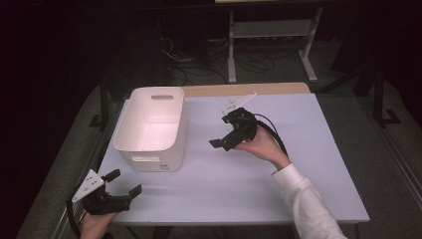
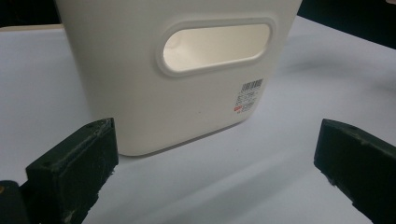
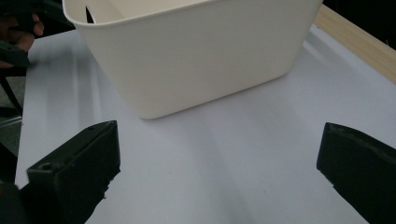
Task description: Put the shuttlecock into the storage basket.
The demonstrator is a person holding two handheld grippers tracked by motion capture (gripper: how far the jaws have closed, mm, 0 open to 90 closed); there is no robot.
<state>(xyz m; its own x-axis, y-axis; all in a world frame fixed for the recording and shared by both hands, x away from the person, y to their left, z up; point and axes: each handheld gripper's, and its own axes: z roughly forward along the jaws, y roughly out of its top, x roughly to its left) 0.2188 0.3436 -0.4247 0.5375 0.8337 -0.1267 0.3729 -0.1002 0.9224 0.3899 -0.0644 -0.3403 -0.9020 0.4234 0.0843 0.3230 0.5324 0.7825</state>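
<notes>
A white plastic bin (image 1: 149, 127) with handle slots stands empty on the left half of the pale table (image 1: 298, 164). My left gripper (image 1: 125, 182) hovers at the table's front left corner, open, with nothing between its jaws. It faces the bin's near end wall (image 2: 140, 93), which carries a handle slot (image 2: 217, 46) and a barcode label (image 2: 248, 95). My right gripper (image 1: 222, 131) is held above the table's middle, to the right of the bin, open and holding nothing. It points at the bin's long side (image 3: 196, 60). Each gripper is apart from the bin.
A wooden strip (image 1: 249, 89) runs along the table's far edge. Behind it stand a white desk frame (image 1: 268, 35) and cables on the dark floor. The other hand (image 3: 18, 32) appears at the top left of the right gripper view.
</notes>
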